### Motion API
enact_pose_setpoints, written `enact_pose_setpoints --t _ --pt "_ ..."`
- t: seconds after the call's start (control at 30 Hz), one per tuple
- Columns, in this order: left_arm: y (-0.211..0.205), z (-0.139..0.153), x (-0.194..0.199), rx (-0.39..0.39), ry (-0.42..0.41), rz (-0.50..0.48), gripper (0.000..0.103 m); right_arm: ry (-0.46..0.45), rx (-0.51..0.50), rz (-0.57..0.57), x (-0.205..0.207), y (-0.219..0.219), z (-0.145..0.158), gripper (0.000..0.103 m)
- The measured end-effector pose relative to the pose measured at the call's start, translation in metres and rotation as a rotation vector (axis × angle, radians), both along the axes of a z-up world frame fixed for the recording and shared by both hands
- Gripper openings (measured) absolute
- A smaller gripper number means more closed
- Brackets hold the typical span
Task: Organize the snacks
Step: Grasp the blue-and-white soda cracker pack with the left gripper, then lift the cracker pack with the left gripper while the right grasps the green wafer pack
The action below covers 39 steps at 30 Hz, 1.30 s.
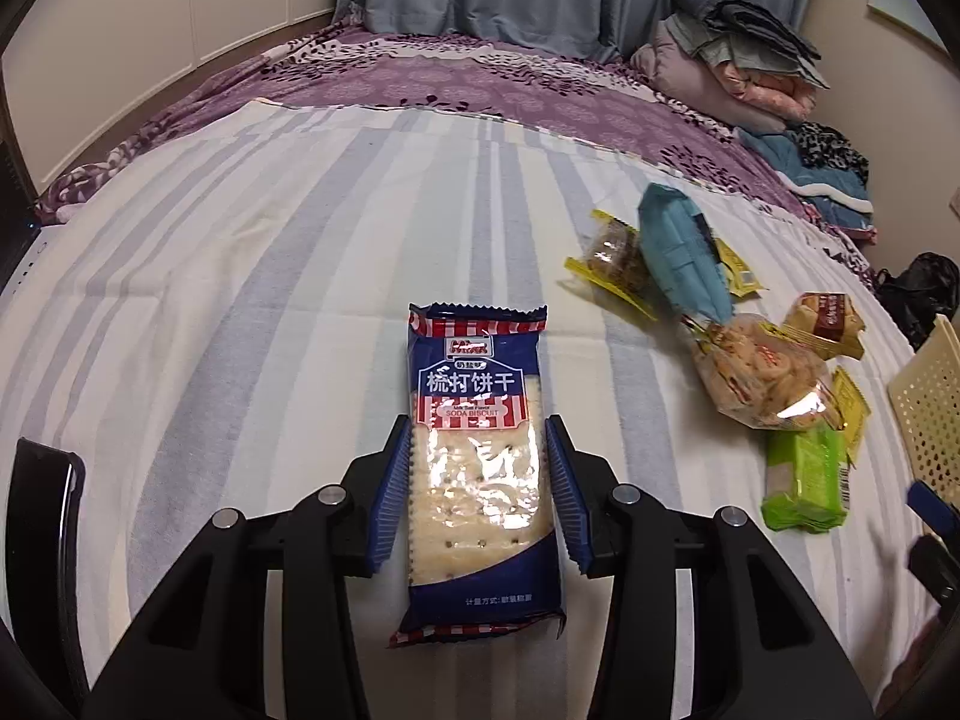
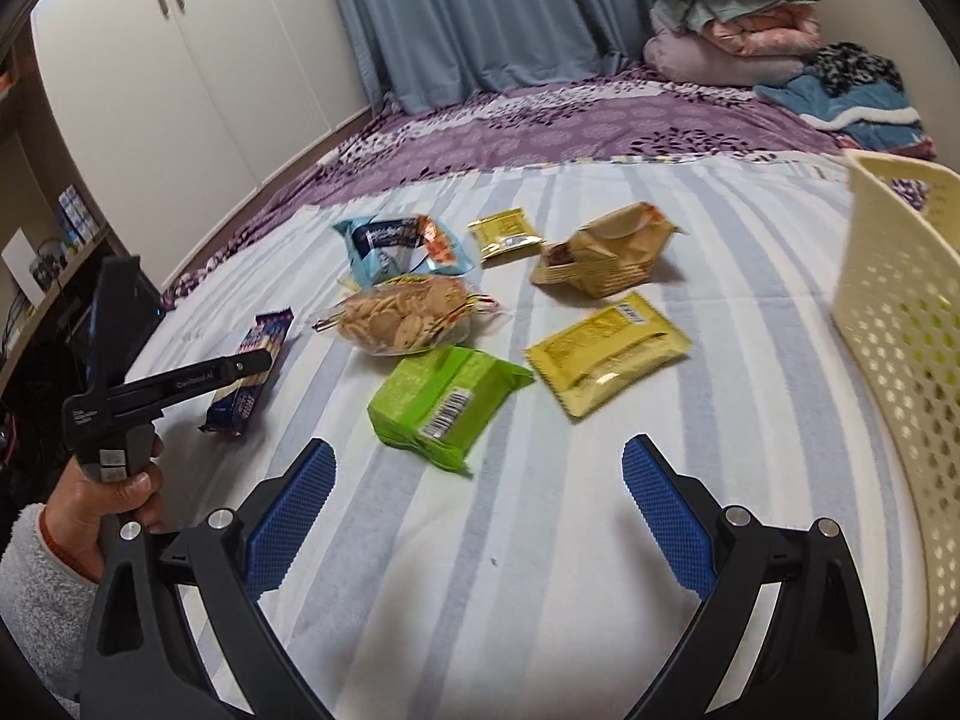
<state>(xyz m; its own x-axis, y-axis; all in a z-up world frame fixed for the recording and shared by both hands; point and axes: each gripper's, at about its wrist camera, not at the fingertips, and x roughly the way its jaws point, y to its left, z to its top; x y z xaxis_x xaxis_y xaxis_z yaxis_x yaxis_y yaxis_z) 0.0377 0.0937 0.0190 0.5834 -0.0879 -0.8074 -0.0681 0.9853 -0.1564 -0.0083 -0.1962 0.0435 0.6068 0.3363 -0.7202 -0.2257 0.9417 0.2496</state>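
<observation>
The left gripper [image 1: 480,480] sits low over the striped bedspread [image 1: 240,300], its 2 blue pads [image 1: 390,498] drawn in narrow against the long edges of a blue soda biscuit pack [image 1: 480,450]. The pack lies flat between them, and the left pad touches its clear window; whether the right pad presses is hard to tell. Its label reads "SODA BISCUIT" under large Chinese characters, with a red-and-white striped band. In the right wrist view a hand [image 2: 102,510] in a fleecy grey sleeve [image 2: 36,600] grips that tool's handle.

The right gripper [image 2: 480,516] hangs with its jaws spread wide, nothing between them, over bare striped cloth. Just beyond it lies a green pack [image 2: 444,402] with a white barcode facing up. Beside that, to the right, is a yellow pack [image 2: 609,354]. A cream perforated basket [image 2: 894,324] stands at the right edge of the bed.

Further off sits a clear bag of round biscuits [image 2: 402,315], then a light blue bag [image 2: 402,243], a small yellow sachet [image 2: 507,234] and a tan wrapped snack [image 2: 606,255]; their print is too small to read.

Past the striped cloth lies a purple floral bedsheet [image 2: 540,120], with folded bedding [image 2: 738,30] stacked in the far corner, blue curtains [image 2: 468,12] and white wardrobe doors [image 2: 168,72] behind.
</observation>
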Motion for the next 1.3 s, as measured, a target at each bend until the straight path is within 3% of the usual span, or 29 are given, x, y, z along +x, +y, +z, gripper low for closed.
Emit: enact_pose_setpoints --t 0.37,0.43,0.53,0.9,1.0,1.2,1.27,1.3 --pt "0.000 0.013 -0.005 -0.044 -0.034 -0.029 0.044 0.073 -0.110 0.032 0.050 0.049 -0.029 0.094" --pt "-0.001 0.013 -0.006 -0.052 -0.036 -0.032 0.044 0.086 -0.141 0.023 0.053 0.052 -0.033 0.082" --pt "-0.002 0.012 -0.007 -0.059 -0.035 -0.034 0.044 0.078 -0.147 0.025 0.054 0.053 -0.031 0.074" --pt "-0.010 -0.001 -0.001 -0.049 0.018 -0.047 0.049 0.060 -0.157 0.034 0.031 0.040 -0.024 0.060" --pt "-0.012 -0.005 0.001 -0.042 0.043 -0.054 0.060 0.063 -0.146 0.021 0.028 0.032 -0.023 0.060" --pt "-0.018 -0.008 0.000 0.006 0.048 -0.077 0.061 0.067 -0.118 0.015 0.032 0.028 -0.023 0.061" --pt "-0.019 -0.008 0.000 0.025 0.045 -0.080 0.057 0.070 -0.101 0.014 0.036 0.028 -0.022 0.064" --pt "-0.018 -0.008 -0.001 0.036 0.043 -0.074 0.047 0.070 -0.094 0.016 0.038 0.028 -0.022 0.069"
